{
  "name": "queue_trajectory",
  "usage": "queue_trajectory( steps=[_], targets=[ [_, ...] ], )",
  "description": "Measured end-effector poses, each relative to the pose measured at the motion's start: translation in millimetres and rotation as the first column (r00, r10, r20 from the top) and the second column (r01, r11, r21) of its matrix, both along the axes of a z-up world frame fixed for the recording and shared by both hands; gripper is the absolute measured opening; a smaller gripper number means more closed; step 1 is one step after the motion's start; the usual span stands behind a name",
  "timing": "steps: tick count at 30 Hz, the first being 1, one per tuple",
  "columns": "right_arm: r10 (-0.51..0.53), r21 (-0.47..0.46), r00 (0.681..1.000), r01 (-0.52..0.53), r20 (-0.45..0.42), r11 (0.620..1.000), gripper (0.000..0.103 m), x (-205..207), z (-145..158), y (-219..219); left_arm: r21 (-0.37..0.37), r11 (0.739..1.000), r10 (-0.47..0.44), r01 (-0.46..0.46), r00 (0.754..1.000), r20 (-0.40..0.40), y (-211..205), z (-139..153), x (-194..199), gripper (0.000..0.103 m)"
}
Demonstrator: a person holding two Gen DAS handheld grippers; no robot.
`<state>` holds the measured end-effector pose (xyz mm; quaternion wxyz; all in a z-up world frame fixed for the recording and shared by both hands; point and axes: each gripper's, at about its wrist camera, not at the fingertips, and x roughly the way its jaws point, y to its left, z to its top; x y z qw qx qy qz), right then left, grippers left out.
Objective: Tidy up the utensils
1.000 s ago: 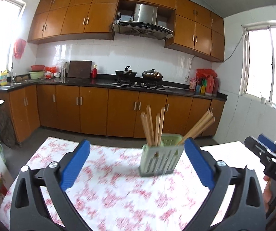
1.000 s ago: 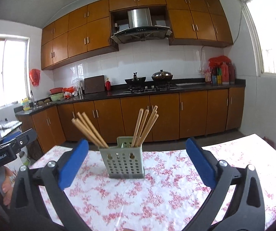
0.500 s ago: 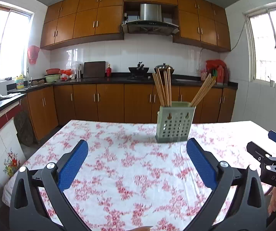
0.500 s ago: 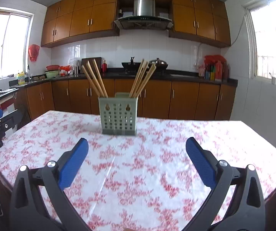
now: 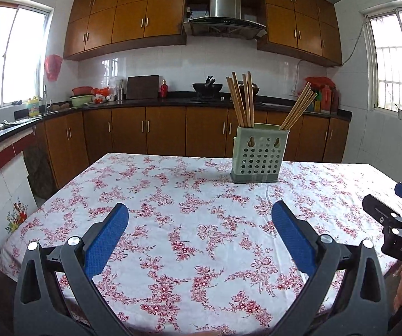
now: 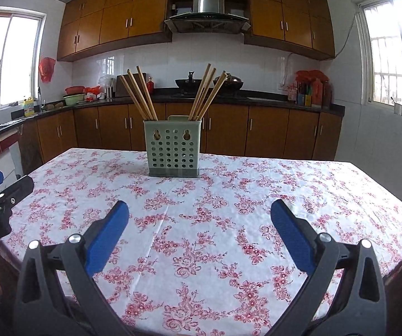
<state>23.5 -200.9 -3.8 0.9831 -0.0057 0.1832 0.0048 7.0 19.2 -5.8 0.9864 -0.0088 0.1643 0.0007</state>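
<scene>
Right wrist view: the right gripper (image 6: 200, 224) hovers with fingers spread wide and empty above the flowered tablecloth (image 6: 257, 196). Straight ahead stands the green holder (image 6: 172, 148) with chopsticks (image 6: 142, 95). The left gripper (image 5: 200, 232), likewise spread and empty, has it ahead, slightly right.

Left gripper (image 5: 199, 231) spread wide, empty, over the floral tablecloth (image 5: 172, 210) — chopsticks (image 5: 241, 99) upright in the perforated holder (image 5: 259, 154), apparently two bunches.

**A home kitchen**

Wooden cabinets (image 6: 122, 19) line the walls above a dark counter (image 6: 257, 95). A steel range hood (image 6: 208, 14) hangs over a stove with a wok (image 6: 191, 82). A floral tablecloth (image 6: 201, 224) covers the bench; windows (image 6: 4, 58) flank the room.
</scene>
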Motion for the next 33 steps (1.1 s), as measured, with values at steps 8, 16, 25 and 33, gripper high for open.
queue_trajectory(
  steps=[8,16,25,33],
  targets=[
    [-0.007,0.004,1.000,0.007,-0.009,1.000,0.099,0.8,-1.7,-1.4,-0.009,1.000,0.005,-0.005,1.000,-0.013,-0.4,-2.6,0.2,0.101],
    [-0.009,-0.001,1.000,0.009,-0.003,1.000,0.099,0.2,-2.2,-0.4,-0.010,1.000,0.001,-0.001,1.000,-0.026,-2.6,-4.0,2.2,0.101],
    [-0.019,0.010,1.000,0.019,-0.008,1.000,0.099,0.6,-3.3,-0.1,-0.009,1.000,-0.002,0.002,1.000,-0.029,-4.2,-3.8,3.0,0.101],
    [-0.020,0.012,1.000,0.020,-0.009,1.000,0.099,1.0,-3.2,0.3,-0.005,1.000,-0.008,0.008,1.000,-0.030,-7.0,-4.0,3.1,0.101]
  ],
)
